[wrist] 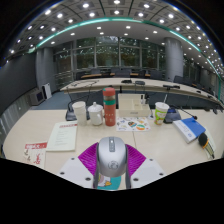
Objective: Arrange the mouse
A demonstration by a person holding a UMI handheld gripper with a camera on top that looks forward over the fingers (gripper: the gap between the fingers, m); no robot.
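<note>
A grey wireless mouse (111,156) with a scroll wheel sits between my gripper's (111,160) two fingers, its nose pointing away from me. The magenta pads (88,157) press against its left and right sides, so the gripper is shut on it. The mouse appears raised above the pale table (150,150). A small colourful patch (108,184) shows just under the mouse's rear; I cannot tell what it is.
Beyond the fingers stand a white cup (79,110), a small white jar (96,114), a tall red-orange canister (109,105) and a green-banded cup (161,111). Papers (62,137) and a red leaflet (35,152) lie left, a blue notebook (187,128) right.
</note>
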